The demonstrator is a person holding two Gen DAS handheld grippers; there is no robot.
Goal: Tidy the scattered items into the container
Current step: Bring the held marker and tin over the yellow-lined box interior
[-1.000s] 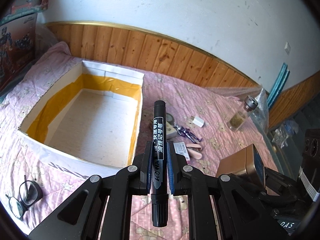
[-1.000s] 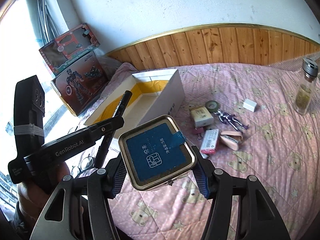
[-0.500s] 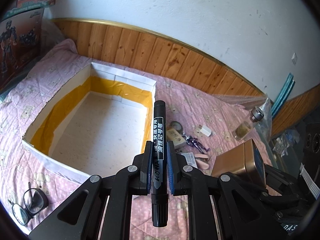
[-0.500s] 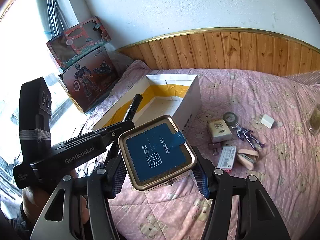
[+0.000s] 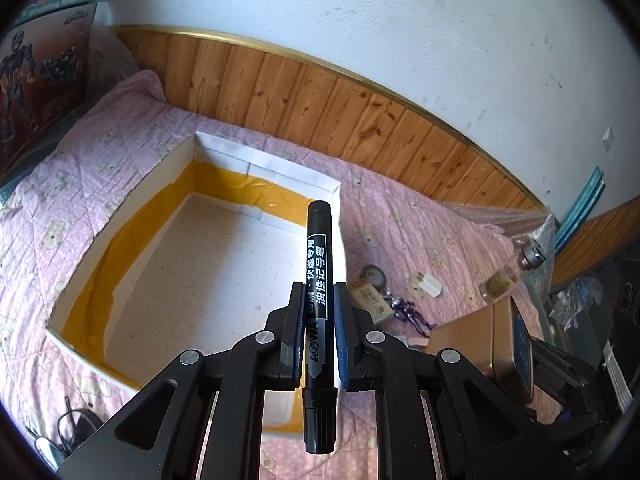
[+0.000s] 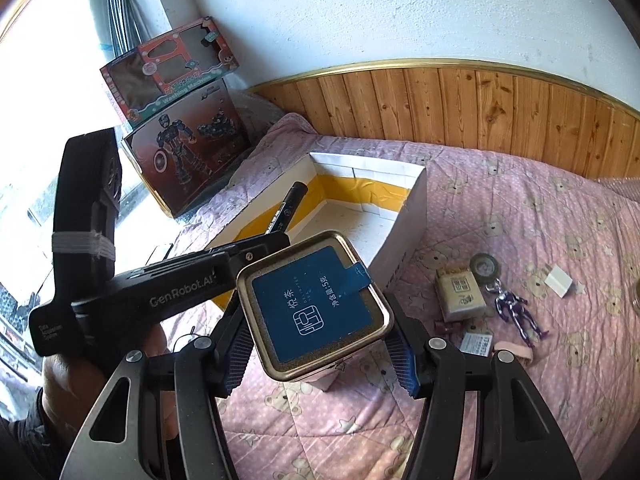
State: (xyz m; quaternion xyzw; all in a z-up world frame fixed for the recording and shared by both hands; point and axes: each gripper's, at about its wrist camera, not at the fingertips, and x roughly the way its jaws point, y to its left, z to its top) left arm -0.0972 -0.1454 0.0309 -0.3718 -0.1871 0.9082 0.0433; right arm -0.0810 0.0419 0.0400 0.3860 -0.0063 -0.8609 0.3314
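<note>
My left gripper (image 5: 318, 300) is shut on a black marker pen (image 5: 318, 264), held above the near right part of the open white box with yellow inner walls (image 5: 132, 216). My right gripper (image 6: 320, 332) is shut on a square gold tea tin with a blue label (image 6: 316, 308), held just right of the box (image 6: 412, 216). The left gripper with the marker (image 6: 290, 204) shows in the right wrist view, and the tin (image 5: 484, 348) shows in the left wrist view. The box is empty inside.
On the pink quilt right of the box lie a tape roll (image 6: 485, 266), a small carton (image 6: 460, 296), a purple figure (image 6: 516, 312), a white cube (image 6: 559, 280) and a glass bottle (image 5: 508, 276). Glasses (image 5: 68, 428) lie near the box's front corner. Toy boxes (image 6: 180, 136) stand at the left.
Both grippers have moved left toward the box with their loads still held. The box now fills more of both views and the scattered items have slid to the right.
</note>
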